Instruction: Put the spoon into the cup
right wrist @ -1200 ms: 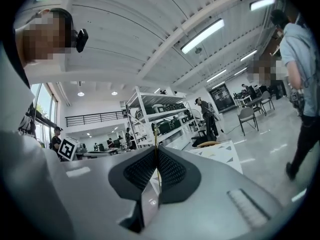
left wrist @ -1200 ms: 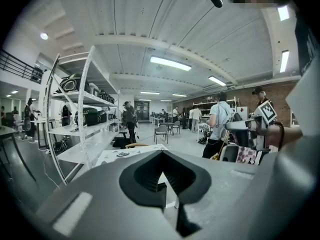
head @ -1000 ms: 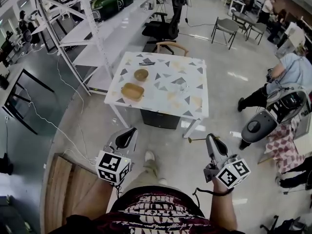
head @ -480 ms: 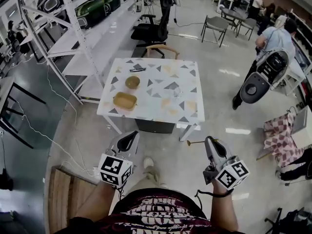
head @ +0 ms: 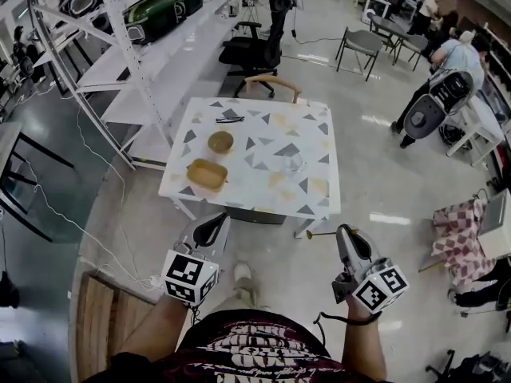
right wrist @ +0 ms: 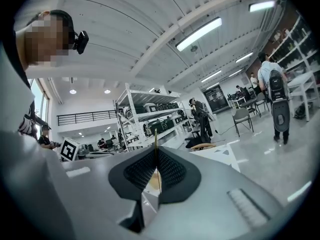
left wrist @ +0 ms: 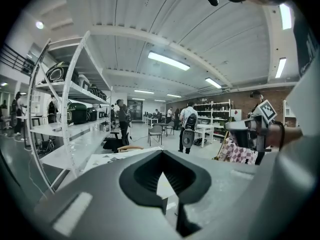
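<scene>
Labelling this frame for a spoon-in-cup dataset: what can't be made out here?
Cup, head view: clear and too small; contents cannot be told.
Dark item at the table's far edge, head view: too small to name.
Spoon, right gripper view: edge-on between the right gripper's closed jaws, pads hiding most of it.

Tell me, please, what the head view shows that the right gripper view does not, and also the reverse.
Only the head view shows the glass cup and two wooden dishes standing on the table, seen from above. Only the right gripper view shows the ceiling lamps and, close up, the pads of the right gripper shut on the thin handle of the spoon. Both views show that gold spoon in that gripper, the patterned table and the white shelving.
</scene>
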A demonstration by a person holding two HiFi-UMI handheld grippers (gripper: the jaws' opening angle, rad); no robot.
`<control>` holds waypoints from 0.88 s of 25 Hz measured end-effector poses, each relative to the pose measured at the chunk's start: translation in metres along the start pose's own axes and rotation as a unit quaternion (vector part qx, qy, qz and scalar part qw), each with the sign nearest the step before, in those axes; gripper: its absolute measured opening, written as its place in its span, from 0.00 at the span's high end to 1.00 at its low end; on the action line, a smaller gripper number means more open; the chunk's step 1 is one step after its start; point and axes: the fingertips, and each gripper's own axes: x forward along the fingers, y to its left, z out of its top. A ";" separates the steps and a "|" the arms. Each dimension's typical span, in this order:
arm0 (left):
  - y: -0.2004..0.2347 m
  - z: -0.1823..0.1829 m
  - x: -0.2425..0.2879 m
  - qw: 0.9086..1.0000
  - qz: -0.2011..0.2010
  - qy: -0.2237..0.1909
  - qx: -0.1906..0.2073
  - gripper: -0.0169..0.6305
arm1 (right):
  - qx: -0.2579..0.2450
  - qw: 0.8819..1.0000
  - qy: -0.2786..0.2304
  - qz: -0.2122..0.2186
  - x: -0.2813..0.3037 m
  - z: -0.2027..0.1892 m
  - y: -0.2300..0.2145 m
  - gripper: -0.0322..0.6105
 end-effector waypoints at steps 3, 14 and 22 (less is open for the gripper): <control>0.011 -0.002 0.011 1.000 0.002 0.006 0.000 0.97 | 0.006 1.000 0.003 0.000 0.014 -0.002 -0.007 0.90; 0.040 -0.008 0.061 1.000 -0.011 0.028 0.004 0.97 | 0.026 0.999 0.017 -0.012 0.061 -0.010 -0.037 0.90; 0.060 0.001 0.097 0.999 -0.023 0.035 0.007 0.97 | 0.030 0.999 0.023 -0.007 0.104 -0.003 -0.052 0.90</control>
